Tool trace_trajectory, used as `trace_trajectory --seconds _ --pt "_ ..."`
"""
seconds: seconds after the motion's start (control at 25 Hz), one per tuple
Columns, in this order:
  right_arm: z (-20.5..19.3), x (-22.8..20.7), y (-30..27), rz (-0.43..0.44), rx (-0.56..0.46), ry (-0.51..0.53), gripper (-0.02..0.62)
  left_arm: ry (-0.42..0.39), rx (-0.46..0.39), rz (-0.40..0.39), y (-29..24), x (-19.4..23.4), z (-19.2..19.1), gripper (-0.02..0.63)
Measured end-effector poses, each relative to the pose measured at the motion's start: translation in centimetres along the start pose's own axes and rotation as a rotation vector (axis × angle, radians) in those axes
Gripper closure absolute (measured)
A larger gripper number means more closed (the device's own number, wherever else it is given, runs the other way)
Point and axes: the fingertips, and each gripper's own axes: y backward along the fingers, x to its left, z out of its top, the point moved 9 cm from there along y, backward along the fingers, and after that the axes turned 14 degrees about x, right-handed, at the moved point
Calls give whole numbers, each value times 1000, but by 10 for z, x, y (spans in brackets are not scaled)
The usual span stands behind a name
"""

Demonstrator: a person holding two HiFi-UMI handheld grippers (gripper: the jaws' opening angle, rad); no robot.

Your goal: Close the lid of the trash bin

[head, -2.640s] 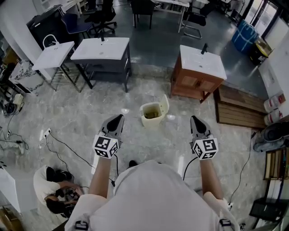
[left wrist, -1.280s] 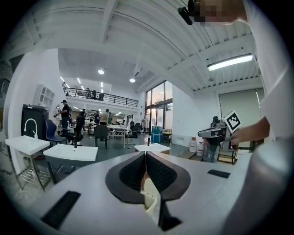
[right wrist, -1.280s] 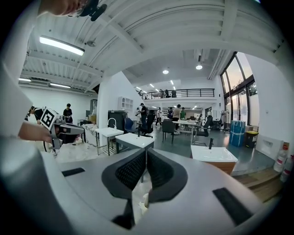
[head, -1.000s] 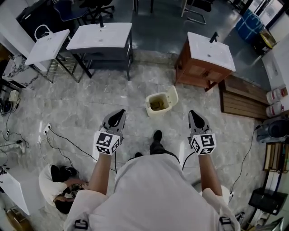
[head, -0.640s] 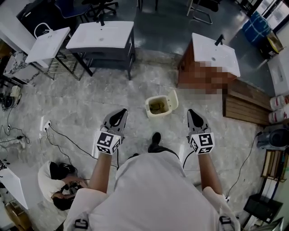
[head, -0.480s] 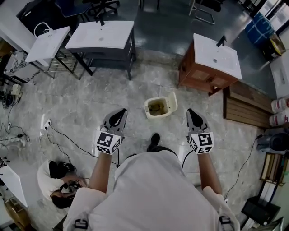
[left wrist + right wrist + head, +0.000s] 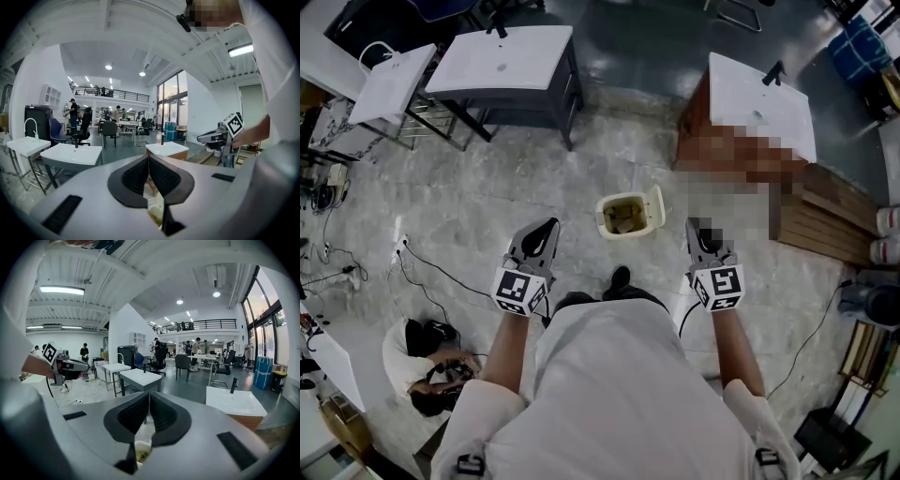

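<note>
Lower centre: left hand-held gripper (image 7: 546, 230) and right hand-held gripper (image 7: 697, 232), both pinched fully narrow, empty, either side of a shoe (image 7: 620, 277). Just beyond, frame centre: trash bin (image 7: 623, 216) on the floor (image 7: 487, 216), open, lid (image 7: 655, 202) tipped up along its right edge, rubbish inside. Looks like the approach step: close in, drop the right one behind the lid, push it leftward over the rim with closed tips, slowly, without knocking the light bin. Upper frame: sink units (image 7: 502, 58), not involved.
</note>
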Motion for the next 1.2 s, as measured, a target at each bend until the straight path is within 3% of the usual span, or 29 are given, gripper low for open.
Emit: trace_trajectory --seconds 0.32,0.68,1.0,1.2 --pt "-15 -23 -27 37 56 9 565 26 44 -6 -42 -2 4 586" --pt "-38 -27 -59 5 127 -64 565 -21 106 -102 -88 14 -8 586" --pt "-59 -20 -95 -38 196 -164 565 -65 178 -201 -126 34 -31 586" --pt "-87 -23 -128 -42 244 -293 564 -70 223 -250 -152 49 -51 586"
